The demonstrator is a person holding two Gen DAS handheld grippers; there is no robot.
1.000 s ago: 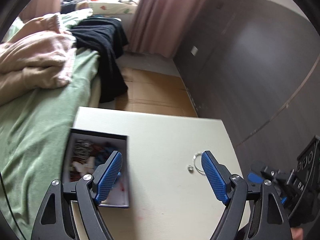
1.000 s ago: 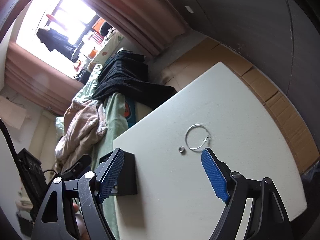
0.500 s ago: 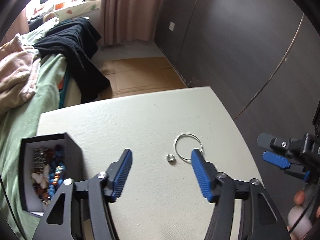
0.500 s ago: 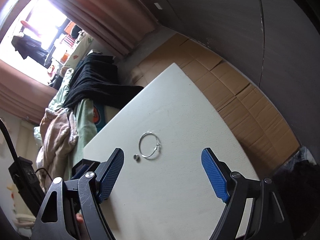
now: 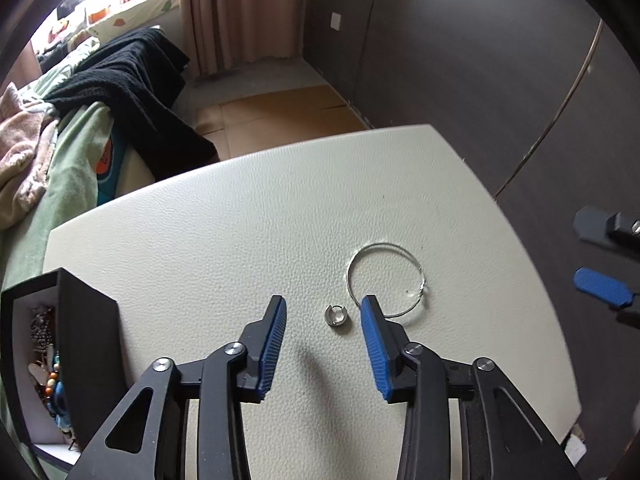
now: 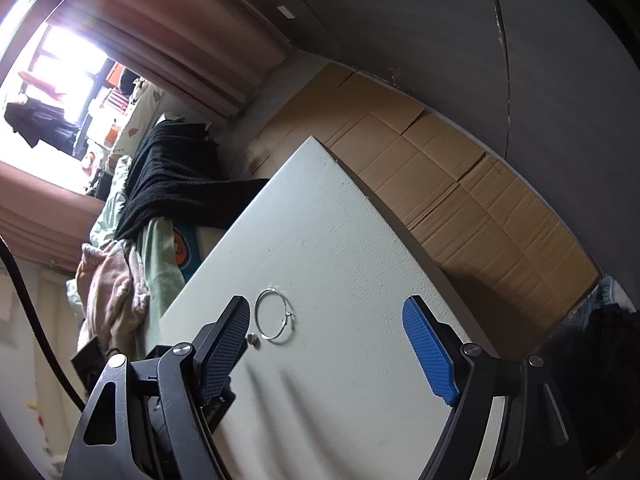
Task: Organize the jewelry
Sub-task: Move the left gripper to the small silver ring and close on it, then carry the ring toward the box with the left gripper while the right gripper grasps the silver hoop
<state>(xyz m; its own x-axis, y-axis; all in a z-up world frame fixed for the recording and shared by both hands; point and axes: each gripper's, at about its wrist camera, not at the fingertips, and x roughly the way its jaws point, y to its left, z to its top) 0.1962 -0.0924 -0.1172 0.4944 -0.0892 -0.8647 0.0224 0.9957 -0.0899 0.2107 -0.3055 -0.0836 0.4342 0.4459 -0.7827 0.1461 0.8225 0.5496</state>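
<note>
Your left gripper (image 5: 322,312) hangs low over the white table (image 5: 224,240) with its blue pads spread apart and nothing between them but air. Just ahead of the gap, a little nearer the right pad, the small silver ring (image 5: 336,315) lies flat on the table, its open slit turned toward the far side. Beside it, the thin wire bangle (image 5: 416,264) lies flat too; the tip of your left gripper's right finger covers its near-left edge in the left wrist view, though you cannot tell from here whether they touch. Ring and bangle sit close together but apart.

At the table's left edge stands the black jewelry box (image 5: 86,340), open, with beads and other pieces piled inside its pale lining.

Your right gripper (image 6: 326,312) is also spread wide and holds nothing. From its camera the bangle (image 6: 275,319) and ring (image 6: 252,338) lie just off its left pad, outside the gap's middle.

Beyond the table you see a bed with a green sheet (image 5: 76,148) and a black blanket (image 5: 132,92) draped over it.
</note>
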